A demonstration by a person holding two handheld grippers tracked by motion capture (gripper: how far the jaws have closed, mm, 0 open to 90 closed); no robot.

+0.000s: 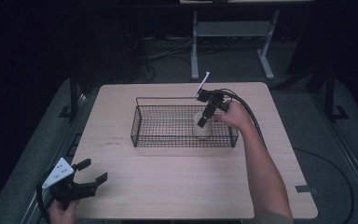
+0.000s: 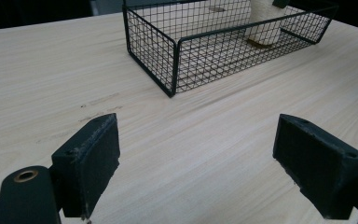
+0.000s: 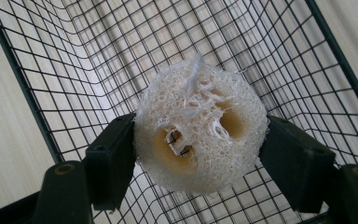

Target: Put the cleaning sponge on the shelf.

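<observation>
Loofah sits clamped between the right gripper's jaws inside the basket, while the left gripper's jaws gape over bare table.

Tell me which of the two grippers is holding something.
The right gripper: its jaws clamp the pale fibrous loofah piece inside the black wire basket. The left gripper sits open at the table's near-left corner.

One basket, one loofah

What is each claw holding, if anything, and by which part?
The right claw grips a loofah by its two opposite sides, inside the wire basket. The left claw is open and holds nothing.
</observation>
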